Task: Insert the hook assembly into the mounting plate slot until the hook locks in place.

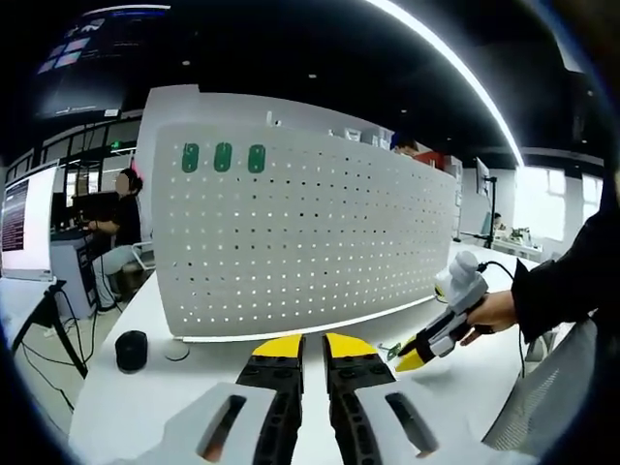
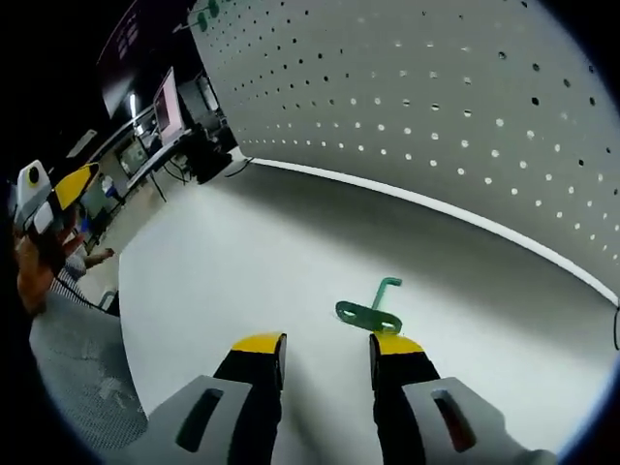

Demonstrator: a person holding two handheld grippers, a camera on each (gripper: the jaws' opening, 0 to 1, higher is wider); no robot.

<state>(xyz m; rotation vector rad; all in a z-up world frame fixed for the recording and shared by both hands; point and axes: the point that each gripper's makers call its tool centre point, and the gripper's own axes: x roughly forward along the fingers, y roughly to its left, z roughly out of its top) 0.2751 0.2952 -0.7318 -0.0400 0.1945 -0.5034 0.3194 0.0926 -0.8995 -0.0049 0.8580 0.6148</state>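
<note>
On the white table [image 2: 242,252], green hook [image 2: 371,308] lies loose — both tongs [image 1: 312,360] [image 2: 329,351] open, empty.

A white table [image 1: 145,387] stands in an open office under a dark ceiling crossed by a long curved light strip [image 1: 455,77]. At the far left a person [image 1: 121,228] sits at a desk with monitors [image 1: 19,218]. Bright windows [image 1: 542,199] line the right side, and a small black round object [image 1: 132,349] rests on the table.
</note>
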